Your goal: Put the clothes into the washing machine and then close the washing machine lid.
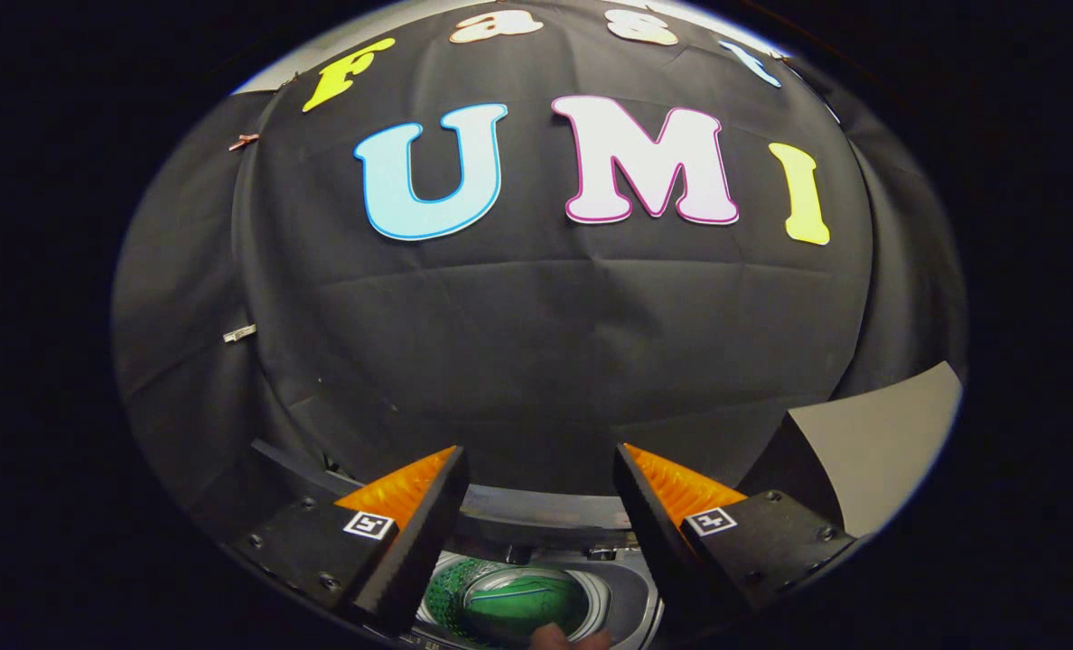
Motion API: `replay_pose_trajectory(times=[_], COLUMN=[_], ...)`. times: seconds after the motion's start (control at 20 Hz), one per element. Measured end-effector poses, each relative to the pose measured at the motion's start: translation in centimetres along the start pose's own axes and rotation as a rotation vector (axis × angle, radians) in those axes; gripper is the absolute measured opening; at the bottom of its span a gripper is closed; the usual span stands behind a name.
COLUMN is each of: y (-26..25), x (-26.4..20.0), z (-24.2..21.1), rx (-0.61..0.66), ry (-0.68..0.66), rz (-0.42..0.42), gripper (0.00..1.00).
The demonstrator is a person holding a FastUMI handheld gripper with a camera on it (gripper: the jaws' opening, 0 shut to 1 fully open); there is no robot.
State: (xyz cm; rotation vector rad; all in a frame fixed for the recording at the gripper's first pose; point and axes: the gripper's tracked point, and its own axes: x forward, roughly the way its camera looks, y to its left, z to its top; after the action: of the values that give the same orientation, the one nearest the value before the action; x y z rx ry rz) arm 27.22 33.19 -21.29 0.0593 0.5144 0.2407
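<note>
On the left, black cloth drapes the booth wall [536, 343]. In the middle, the gripper [536, 506] hangs with fingers spread wide, holding nothing. Below and between them, the washing machine [631, 591] gapes open, green clothes [518, 603] inside. Loading looks done; closing the lid [871, 442], raised on the right, likely comes next.

Handheld two-finger gripper [536, 469] held level, fingers pointing forward, jaws spread wide apart with nothing between them and neither finger touching anything. Each finger [415, 533] tapers to a wedge-shaped tip with a ribbed inner pad; a small square marker tag sits on each finger's base block. A fingertip [555, 637] of the person shows low down between the two fingers.
</note>
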Motion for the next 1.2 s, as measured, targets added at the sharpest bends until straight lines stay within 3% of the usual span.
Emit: replay_pose_trajectory(times=[0.55, 1.2], y=[1.4, 1.0], x=[-7.3, -21.2], z=[-5.0, -0.7], rx=[-0.042, -0.085], ry=[-0.024, -0.326], rz=[0.076, 0.088], gripper=[0.99, 0.99])
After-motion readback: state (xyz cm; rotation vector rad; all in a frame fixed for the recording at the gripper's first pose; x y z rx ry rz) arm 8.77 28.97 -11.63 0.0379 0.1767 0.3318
